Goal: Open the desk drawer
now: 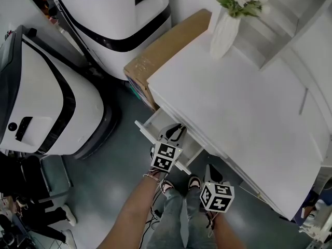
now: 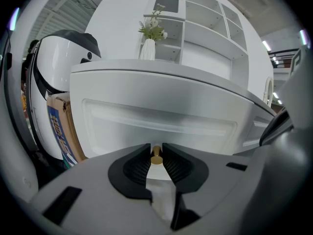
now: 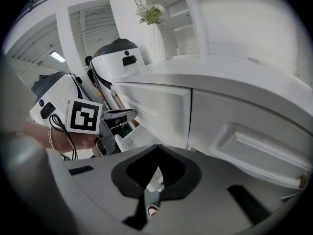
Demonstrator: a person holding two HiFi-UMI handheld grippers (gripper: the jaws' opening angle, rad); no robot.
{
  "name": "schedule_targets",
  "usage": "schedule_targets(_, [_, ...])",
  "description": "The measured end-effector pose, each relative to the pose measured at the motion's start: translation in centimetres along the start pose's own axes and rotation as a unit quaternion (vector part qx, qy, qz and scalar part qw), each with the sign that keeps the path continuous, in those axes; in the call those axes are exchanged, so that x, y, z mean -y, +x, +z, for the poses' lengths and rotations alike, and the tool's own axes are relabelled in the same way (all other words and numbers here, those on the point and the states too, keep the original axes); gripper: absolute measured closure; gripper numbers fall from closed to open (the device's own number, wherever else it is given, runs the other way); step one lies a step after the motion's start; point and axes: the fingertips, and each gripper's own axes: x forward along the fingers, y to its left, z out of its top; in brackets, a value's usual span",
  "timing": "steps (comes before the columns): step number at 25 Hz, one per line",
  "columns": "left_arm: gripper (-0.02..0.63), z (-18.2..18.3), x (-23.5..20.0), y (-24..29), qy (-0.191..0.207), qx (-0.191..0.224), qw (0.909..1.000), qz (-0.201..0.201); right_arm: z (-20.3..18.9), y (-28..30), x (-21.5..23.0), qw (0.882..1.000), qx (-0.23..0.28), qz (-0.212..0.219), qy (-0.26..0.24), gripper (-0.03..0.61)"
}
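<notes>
**Desk drawer** [image 1: 153, 123]: white, flat front with a shallow recessed panel. It sits under the left end of the white desk [image 1: 233, 108] and stands partly pulled out.

**Knob** [image 2: 156, 155]: small, round and brass-coloured. Only the left gripper view shows it; in the head view the gripper covers it.

**Left gripper** [image 2: 156, 152]: its ribbed black pads are clamped on the knob from both sides. In the head view it [image 1: 175, 131] reaches in over the drawer front. The right gripper view catches its marker cube and the bare wrist beside the drawer [image 3: 128, 139].

**Right gripper** [image 3: 157, 150]: jaws clenched tip to tip on nothing. It hangs low [image 1: 210, 173] in front of the desk, to the right of the drawer and apart from it.

**Surroundings**
- A ridged white vase [image 1: 224, 35] of pale flowers stands on the desktop's far corner, with white shelving behind it.
- A brown cardboard box [image 1: 166, 43] leans against the desk's left side; its blue print shows only in the left gripper view [image 2: 61, 126].
- Two glossy white and black machine housings [image 1: 46, 102] crowd the grey floor on the left.
- The person's legs and shoes stand below the drawer.
</notes>
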Motion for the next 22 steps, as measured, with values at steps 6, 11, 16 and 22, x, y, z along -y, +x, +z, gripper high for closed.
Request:
schedule_targets(6, [0.528,0.0,0.0,0.0,0.002,0.0,1.0,-0.006,-0.1,-0.4,0.2,1.0,0.002,-0.006,0.001,0.572])
schedule_targets(11, [0.528,-0.3,0.0,-0.3,0.008,-0.001,0.9999,-0.008,-0.3,-0.8,0.2,1.0,0.004,-0.01,0.004,0.572])
schedule_targets(16, [0.528,-0.7,0.0,-1.2,0.017,-0.003,0.9998,-0.01,-0.7,-1.3,0.0,1.0,0.004,-0.014,0.003,0.572])
schedule_targets(22, [0.528,-1.3,0.0,-2.1,0.019,-0.006,0.9998,-0.004,-1.4,-2.2,-0.3,1.0,0.005,-0.014,-0.002,0.572])
